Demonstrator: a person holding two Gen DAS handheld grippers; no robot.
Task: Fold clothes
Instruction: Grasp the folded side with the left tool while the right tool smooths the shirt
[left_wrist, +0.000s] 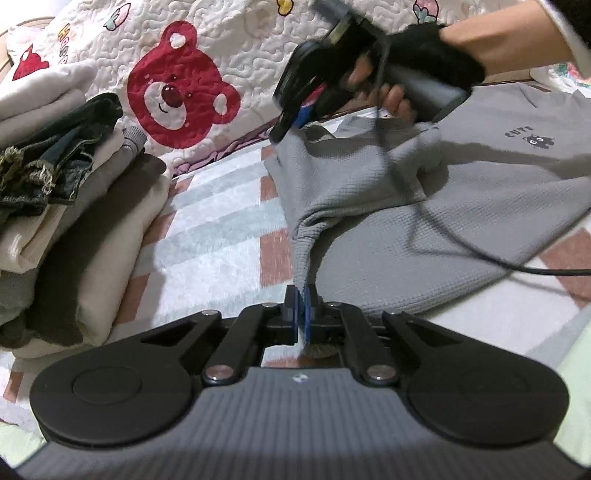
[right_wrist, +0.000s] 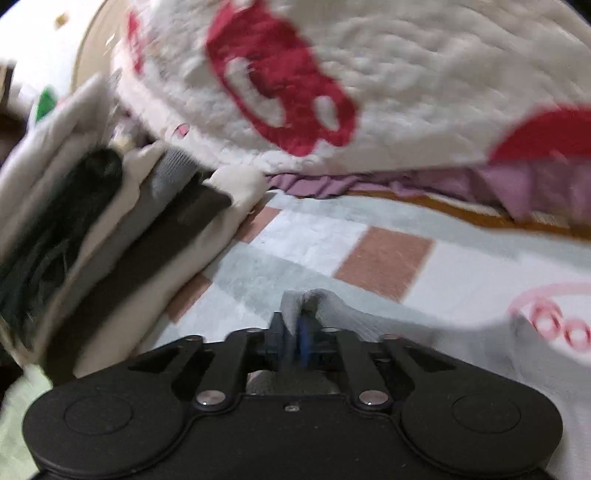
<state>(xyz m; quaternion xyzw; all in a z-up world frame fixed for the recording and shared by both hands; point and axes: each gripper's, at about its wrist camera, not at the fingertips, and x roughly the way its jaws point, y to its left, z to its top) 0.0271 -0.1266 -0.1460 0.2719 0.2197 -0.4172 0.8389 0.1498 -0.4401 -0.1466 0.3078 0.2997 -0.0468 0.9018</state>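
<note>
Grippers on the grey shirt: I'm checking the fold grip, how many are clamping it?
2. The left gripper is shut on the grey shirt at its near edge; the right gripper pinches the lifted far edge, seen also in its own view.

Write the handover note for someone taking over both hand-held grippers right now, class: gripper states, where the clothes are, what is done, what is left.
Left hand-held gripper: shut on the near edge of the grey shirt.
Right hand-held gripper: shut on the far part of the same side, lifted off the checked blanket.
The shirt otherwise lies flat, its print facing up.
Done: a stack of folded clothes sits to the left.
Left: carry this side over, finish the fold, and probably stack it.
</note>
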